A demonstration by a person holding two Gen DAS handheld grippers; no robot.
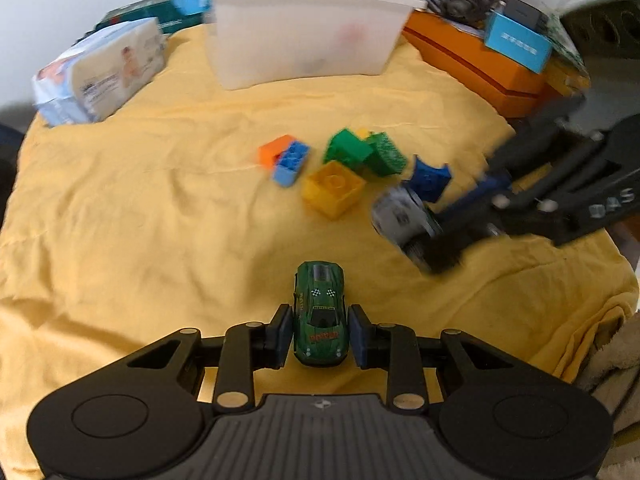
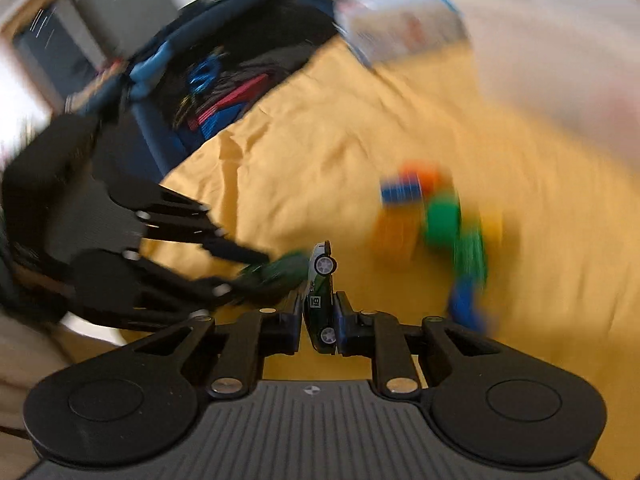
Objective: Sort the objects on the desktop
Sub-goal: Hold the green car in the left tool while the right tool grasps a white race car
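Observation:
My left gripper [image 1: 319, 316] is shut on a green toy car [image 1: 320, 300], its blue pads against the car's sides just above the yellow cloth [image 1: 140, 200]. My right gripper [image 2: 320, 298] is shut on a white and green toy car [image 2: 320, 264] turned on its side, wheels showing. In the left wrist view that right gripper [image 1: 424, 236] comes in from the right with its car [image 1: 396, 212], blurred. Loose building blocks lie mid-cloth: yellow [image 1: 332, 188], green [image 1: 348, 150], dark blue [image 1: 428, 178], orange with light blue [image 1: 286, 156].
A translucent white bin [image 1: 304, 28] stands at the back of the cloth. A pack of wipes [image 1: 104, 72] lies back left. An orange box [image 1: 480, 64] with a small blue box [image 1: 516, 44] on it sits back right. A dark open bag [image 2: 224, 80] is beside the cloth's edge.

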